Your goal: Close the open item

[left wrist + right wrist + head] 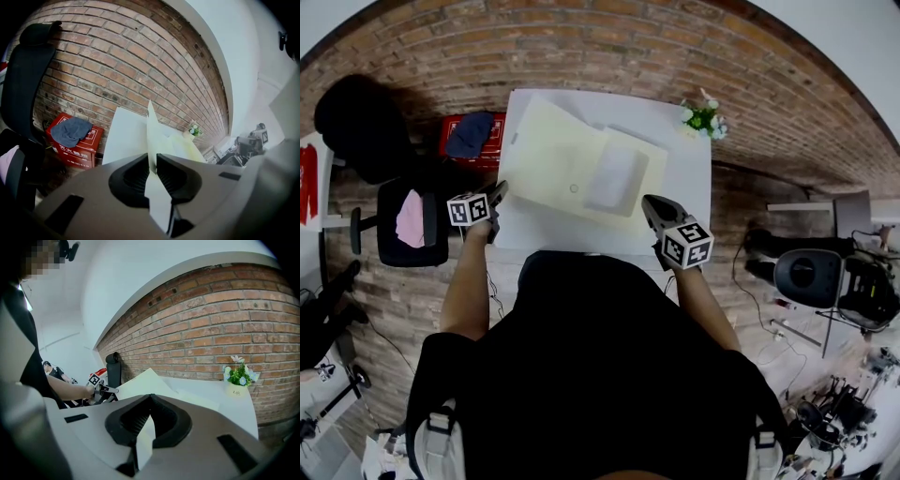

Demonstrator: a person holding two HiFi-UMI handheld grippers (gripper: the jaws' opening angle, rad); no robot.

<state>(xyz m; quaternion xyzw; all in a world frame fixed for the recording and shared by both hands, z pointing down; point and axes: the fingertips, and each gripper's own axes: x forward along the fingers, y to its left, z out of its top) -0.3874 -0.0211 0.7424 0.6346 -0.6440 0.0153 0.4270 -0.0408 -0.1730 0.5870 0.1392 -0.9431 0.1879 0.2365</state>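
A pale yellow paper folder [558, 155] lies open on the white table [675, 127], with a whitish pocket [617, 175] on its right half. My left gripper [495, 200] is at the folder's near left edge. In the left gripper view that gripper [152, 165] is shut on the folder's sheet [152, 133], which stands on edge between the pads. My right gripper [651, 208] is at the near right edge. Its own view shows the right gripper [150, 399] shut on a corner of the folder [146, 436].
A small potted plant [703, 117] stands at the table's far right corner. Left of the table, a red box [492, 141] with a blue cloth [471, 133] on it sits on the floor beside a black chair [356, 122]. A brick wall lies behind.
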